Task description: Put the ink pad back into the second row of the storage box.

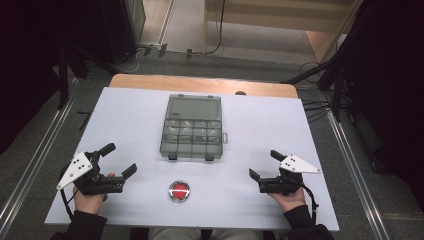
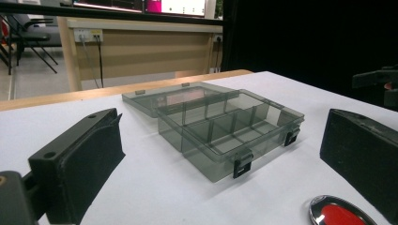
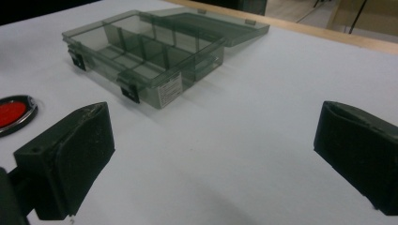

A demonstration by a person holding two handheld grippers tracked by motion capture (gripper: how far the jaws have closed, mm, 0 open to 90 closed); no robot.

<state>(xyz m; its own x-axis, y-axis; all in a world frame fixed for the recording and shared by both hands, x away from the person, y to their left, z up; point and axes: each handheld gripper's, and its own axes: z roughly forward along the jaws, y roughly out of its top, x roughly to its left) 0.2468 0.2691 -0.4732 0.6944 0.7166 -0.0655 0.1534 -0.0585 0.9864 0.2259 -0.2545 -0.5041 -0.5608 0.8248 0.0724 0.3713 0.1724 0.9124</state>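
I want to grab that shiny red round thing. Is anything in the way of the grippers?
Nothing visible. Bare table lies between the red disc and both open grippers, left gripper and right gripper. The compartment box sits farther back.

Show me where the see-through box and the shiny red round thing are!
see-through box (image 1: 192, 134), high view, on its divided compartments.
open lid (image 1: 194, 106), high view, on the flat panel.
red round thing (image 1: 179, 191), high view, on its red middle.

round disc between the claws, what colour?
Red centre with a shiny chrome rim: the disc, best in the high view.
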